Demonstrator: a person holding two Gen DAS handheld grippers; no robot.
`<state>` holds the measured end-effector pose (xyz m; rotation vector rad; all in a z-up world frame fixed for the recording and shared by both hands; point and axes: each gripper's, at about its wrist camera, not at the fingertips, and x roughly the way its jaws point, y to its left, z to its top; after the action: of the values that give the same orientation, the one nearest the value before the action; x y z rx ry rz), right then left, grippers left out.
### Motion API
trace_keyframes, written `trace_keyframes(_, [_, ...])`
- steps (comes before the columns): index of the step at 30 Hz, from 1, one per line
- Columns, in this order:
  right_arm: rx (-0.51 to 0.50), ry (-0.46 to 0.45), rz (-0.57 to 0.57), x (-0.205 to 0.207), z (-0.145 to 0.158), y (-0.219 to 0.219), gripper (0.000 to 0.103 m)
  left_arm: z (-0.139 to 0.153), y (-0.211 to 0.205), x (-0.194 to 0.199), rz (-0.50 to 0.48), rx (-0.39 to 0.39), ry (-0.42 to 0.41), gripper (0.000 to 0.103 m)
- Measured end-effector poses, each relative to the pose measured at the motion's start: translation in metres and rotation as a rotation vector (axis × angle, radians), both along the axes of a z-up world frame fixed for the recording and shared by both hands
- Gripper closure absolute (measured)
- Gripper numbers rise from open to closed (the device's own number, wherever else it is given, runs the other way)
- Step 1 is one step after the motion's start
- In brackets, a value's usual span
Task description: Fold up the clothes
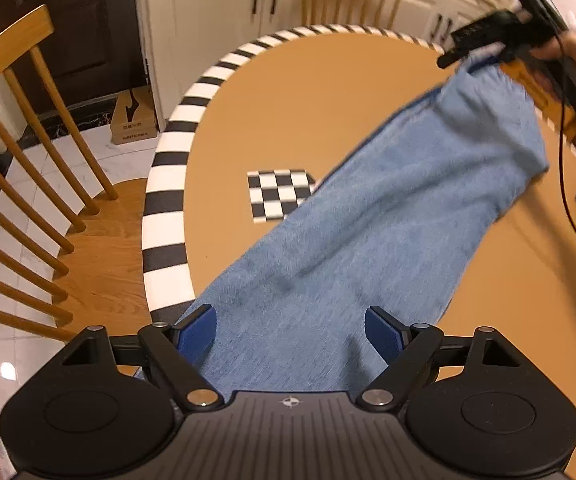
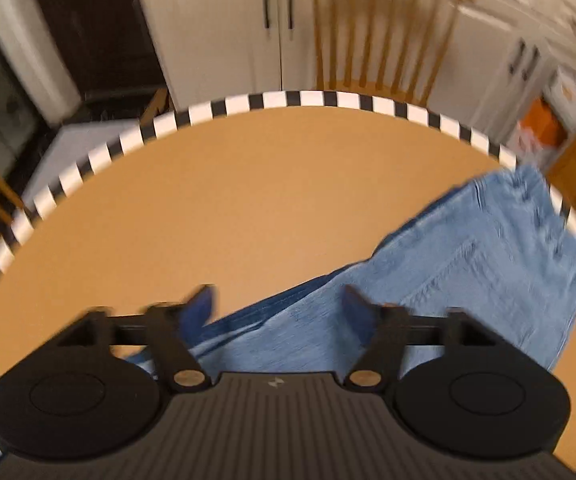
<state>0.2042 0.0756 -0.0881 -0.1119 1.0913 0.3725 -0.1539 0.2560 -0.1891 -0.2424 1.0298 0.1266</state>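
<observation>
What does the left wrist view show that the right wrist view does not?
Only the left wrist view shows the checkered square on the table, partly under the jeans, the cardboard box on the floor, and the right gripper from outside, above the far end of the jeans. Only the right wrist view shows the stitched pocket. Both show the blue jeans, the round table with its striped rim, wooden chairs and white cabinets.

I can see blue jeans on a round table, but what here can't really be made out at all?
- Near end of the jeans: left wrist view, covered by the left gripper body.
- Checkered patch on the table: partly under the denim.
- Right gripper: blurred in the left view; whether it touches the cloth is unclear.
- Shelf items: right view, smeared by motion.
</observation>
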Motion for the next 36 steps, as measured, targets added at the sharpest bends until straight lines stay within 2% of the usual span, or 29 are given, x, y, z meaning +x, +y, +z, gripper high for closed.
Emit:
trace_keyframes(4, [0.02,-0.015,0.02,-0.026,0.017,-0.014,0.013,0.016,0.002,0.01,0.007,-0.065,-0.071,0.019])
trace_keyframes(7, [0.086,-0.165,0.022,-0.064,0.032,-0.044,0.008,0.026,0.002,0.035,-0.05,-0.103,-0.125,0.02])
trace_keyframes(10, [0.142,-0.326,-0.072,-0.118,0.03,-0.078,0.001,0.032,0.001,0.073,-0.134,-0.176,-0.165,0.025])
trace_keyframes(13, [0.188,-0.411,-0.165,-0.168,0.015,-0.097,0.001,0.032,-0.008,0.131,-0.245,-0.229,-0.136,0.036])
trace_keyframes(14, [0.212,-0.419,-0.188,-0.177,0.01,-0.1,0.001,0.032,-0.011,0.152,-0.283,-0.241,-0.124,0.046])
trace_keyframes(15, [0.244,-0.413,-0.226,-0.187,0.005,-0.103,0.006,0.031,-0.018,0.171,-0.326,-0.241,-0.108,0.05])
trace_keyframes(17, [0.315,-0.364,-0.305,-0.202,0.003,-0.115,0.009,0.027,-0.038,0.211,-0.431,-0.215,-0.055,0.074])
trace_keyframes(19, [0.384,-0.357,-0.404,-0.214,-0.006,-0.124,0.013,0.019,-0.05,0.243,-0.51,-0.23,-0.011,0.084])
trace_keyframes(23, [0.443,-0.37,-0.511,-0.232,-0.01,-0.14,0.014,-0.001,-0.067,0.297,-0.613,-0.292,0.072,0.084])
trace_keyframes(26, [0.426,-0.358,-0.548,-0.232,-0.016,-0.135,0.014,-0.021,-0.07,0.321,-0.62,-0.343,0.143,0.085])
trace_keyframes(29, [0.448,-0.348,-0.59,-0.241,-0.018,-0.136,0.014,-0.038,-0.071,0.334,-0.612,-0.352,0.221,0.085])
trace_keyframes(33, [0.439,-0.331,-0.633,-0.248,-0.016,-0.137,0.011,-0.043,-0.067,0.339,-0.59,-0.378,0.227,0.087])
trace_keyframes(36, [0.414,-0.327,-0.648,-0.251,-0.013,-0.137,0.01,-0.046,-0.064,0.344,-0.592,-0.359,0.232,0.085])
